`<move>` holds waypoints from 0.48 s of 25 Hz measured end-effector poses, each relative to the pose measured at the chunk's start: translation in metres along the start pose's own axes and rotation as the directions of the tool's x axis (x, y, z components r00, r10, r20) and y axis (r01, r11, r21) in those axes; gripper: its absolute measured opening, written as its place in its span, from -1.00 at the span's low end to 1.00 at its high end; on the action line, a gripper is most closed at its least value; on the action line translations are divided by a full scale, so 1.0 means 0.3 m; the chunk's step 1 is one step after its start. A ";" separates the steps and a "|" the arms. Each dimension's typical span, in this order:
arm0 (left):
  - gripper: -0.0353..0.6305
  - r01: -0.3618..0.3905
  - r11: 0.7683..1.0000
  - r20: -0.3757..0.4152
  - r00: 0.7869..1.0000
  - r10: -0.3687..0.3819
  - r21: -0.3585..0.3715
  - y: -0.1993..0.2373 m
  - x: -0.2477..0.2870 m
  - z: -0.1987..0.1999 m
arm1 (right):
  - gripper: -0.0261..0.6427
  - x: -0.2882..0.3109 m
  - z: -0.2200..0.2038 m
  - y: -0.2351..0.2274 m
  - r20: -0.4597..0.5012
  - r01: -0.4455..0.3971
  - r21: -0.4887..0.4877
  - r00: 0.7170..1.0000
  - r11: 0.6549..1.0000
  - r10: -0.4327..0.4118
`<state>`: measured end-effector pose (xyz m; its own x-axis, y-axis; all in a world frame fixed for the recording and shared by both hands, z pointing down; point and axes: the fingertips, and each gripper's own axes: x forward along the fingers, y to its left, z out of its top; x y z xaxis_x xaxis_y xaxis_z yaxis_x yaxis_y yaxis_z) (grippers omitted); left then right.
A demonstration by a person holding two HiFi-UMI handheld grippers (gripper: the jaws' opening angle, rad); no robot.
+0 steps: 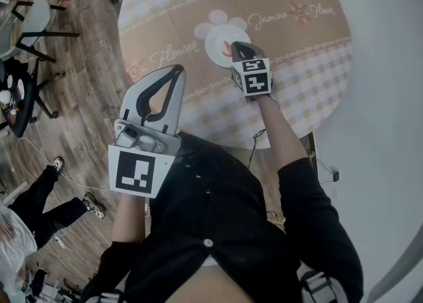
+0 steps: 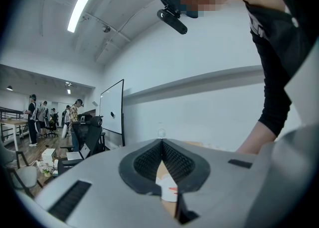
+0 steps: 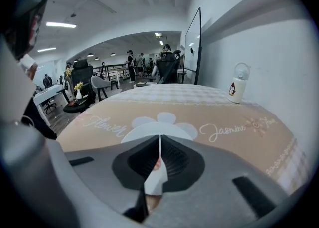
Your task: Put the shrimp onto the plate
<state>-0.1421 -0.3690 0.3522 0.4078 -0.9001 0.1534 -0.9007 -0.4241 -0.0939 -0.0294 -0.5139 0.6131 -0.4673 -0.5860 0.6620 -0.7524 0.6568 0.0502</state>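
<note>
**Both grippers closed, shrimp on the plate by the right gripper's tip**

Nearest the head camera is the person's black long-sleeved top point(image 1: 218, 229). The grey left gripper point(image 1: 179, 69) is held up close to the body, over the near edge of the table. Its own view shows its ribbed black pads pressed together at the tips with nothing between them. It points up towards the pale wall.

The right gripper point(image 1: 234, 45) reaches further out, over the near right edge of the small round white plate point(image 1: 215, 47). In the right gripper view its jaws meet in a thin line at the tips. Behind that line, a gap shows the plate's white and a bit of orange-pink. The small orange shrimp point(image 1: 227, 50) lies on the plate right at this gripper's tip. Whether the jaws pinch it or merely touch it cannot be made out.

The plate rests on a white flower printed on the round table's beige and gingham-check cloth point(image 1: 297, 63), between the cursive words "Flower" and "Jasmine".

At the table's far side stands a white bottle with a small cartoon figure point(image 3: 238, 85). To the person's left is a wood-plank floor point(image 1: 79, 96) with black-framed chairs point(image 1: 33, 24). Another person's dark-trousered legs point(image 1: 49, 202) show at the lower left of the head view. A tall whiteboard point(image 3: 192, 48) stands far back by the wall.
</note>
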 end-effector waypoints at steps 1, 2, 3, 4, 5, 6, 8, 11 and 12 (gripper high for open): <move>-0.88 0.002 1.000 0.001 1.000 -0.002 0.002 -0.003 0.001 0.003 | -0.90 -0.016 0.010 -0.003 0.019 0.006 0.009 1.000 1.000 -0.007; -0.88 0.005 1.000 0.002 1.000 -0.005 0.004 -0.005 0.001 0.006 | -0.90 -0.033 0.019 -0.005 0.036 0.011 0.016 0.999 1.000 -0.012; -0.88 0.007 1.000 0.003 1.000 -0.007 0.007 -0.008 0.002 0.009 | -0.91 -0.049 0.027 -0.005 0.051 0.015 0.019 0.999 1.000 -0.016; -0.88 0.009 1.000 0.004 1.000 -0.009 0.010 -0.012 0.002 0.013 | -0.91 -0.064 0.035 -0.005 0.066 0.018 0.021 0.998 1.000 -0.019; -0.88 0.011 1.000 0.007 1.000 -0.011 0.013 -0.016 0.003 0.017 | -0.91 -0.081 0.042 -0.006 0.079 0.021 0.023 0.997 1.000 -0.023; -0.88 0.013 1.000 0.010 1.000 -0.014 0.015 -0.021 0.004 0.021 | -0.91 -0.098 0.048 -0.007 0.092 0.023 0.025 0.995 0.999 -0.026; -0.88 0.019 1.000 0.015 1.000 -0.019 0.015 -0.032 0.007 0.029 | -0.91 -0.134 0.062 -0.009 0.117 0.029 0.028 0.993 0.999 -0.032; -0.88 0.029 0.999 0.021 0.999 -0.029 0.014 -0.052 0.007 0.040 | -0.91 -0.191 0.079 -0.006 0.150 0.037 0.033 0.988 0.999 -0.041; -0.88 0.033 0.999 0.025 0.999 -0.033 0.017 -0.059 0.007 0.044 | -0.91 -0.211 0.083 -0.004 0.160 0.040 0.032 0.986 0.999 -0.045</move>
<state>-0.1233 -0.3646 0.3411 0.4410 -0.8878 0.1320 -0.8842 -0.4549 -0.1057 -0.0107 -0.4894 0.5525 -0.5016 -0.6831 0.5309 -0.7848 0.6175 0.0531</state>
